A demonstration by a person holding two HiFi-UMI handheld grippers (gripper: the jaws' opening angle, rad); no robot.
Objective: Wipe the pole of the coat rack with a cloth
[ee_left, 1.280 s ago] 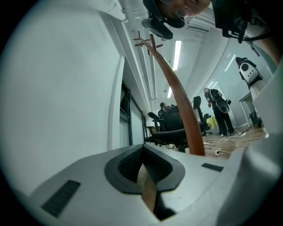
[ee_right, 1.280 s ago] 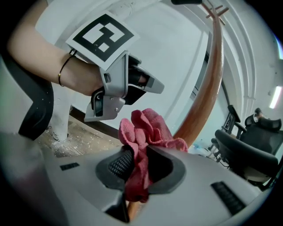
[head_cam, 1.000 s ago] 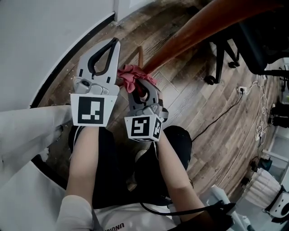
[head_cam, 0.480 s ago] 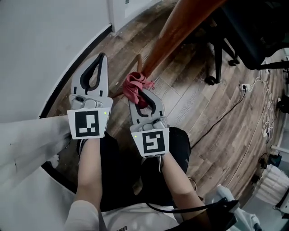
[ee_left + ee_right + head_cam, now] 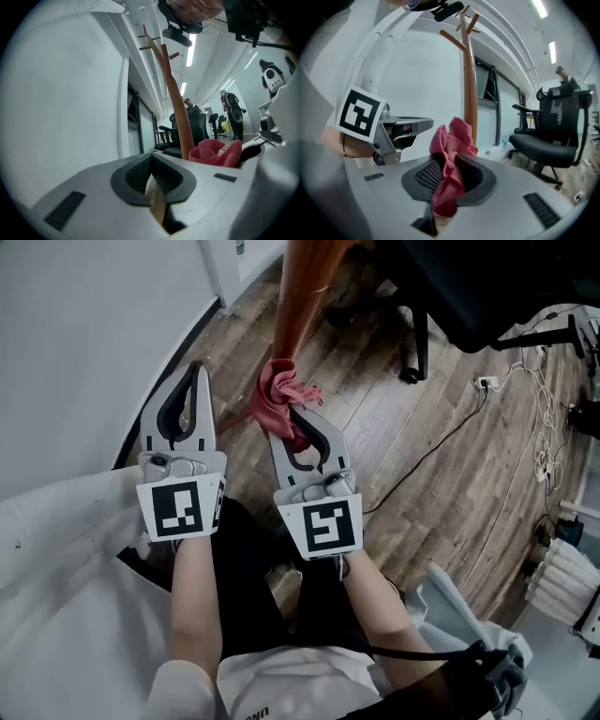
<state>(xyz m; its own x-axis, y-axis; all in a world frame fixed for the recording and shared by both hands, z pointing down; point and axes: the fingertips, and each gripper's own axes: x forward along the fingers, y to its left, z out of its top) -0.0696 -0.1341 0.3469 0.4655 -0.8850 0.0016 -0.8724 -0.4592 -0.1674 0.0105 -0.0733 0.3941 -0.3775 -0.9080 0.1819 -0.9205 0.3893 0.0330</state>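
- A person stands over a wooden coat rack with 2 handheld grippers. The right gripper (image 5: 298,432) has its jaws clamped on a bunched red cloth (image 5: 281,395).
- In the right gripper view, the cloth (image 5: 451,154) fills the gap between the dark pads. It spills out above and below the right gripper (image 5: 445,176).
- The pole (image 5: 302,287) rises from the wooden floor (image 5: 422,474) close to the white wall (image 5: 84,334). The head view shows the cloth at the pole's lower stretch and apparently touching it. The left gripper view shows the cloth (image 5: 216,152) just beside the pole (image 5: 177,108).
- The left gripper (image 5: 194,371) is held just beside the right one, nearer the wall. Its jaws are closed tip to tip with nothing between them, as the left gripper view (image 5: 151,161) confirms.
- An office chair (image 5: 553,140) stands behind the rack, apart from the work.
- The wiping stroke looks to be under way low on the pole, with nearly all of the pole's length above the cloth.
- Judging by this, the next move calls for pressing the cloth firmly to the wood and drawing it along the pole. The right grip must stay tight so the cloth does not slip out.
- The empty left gripper could steady the rack if it rocks.
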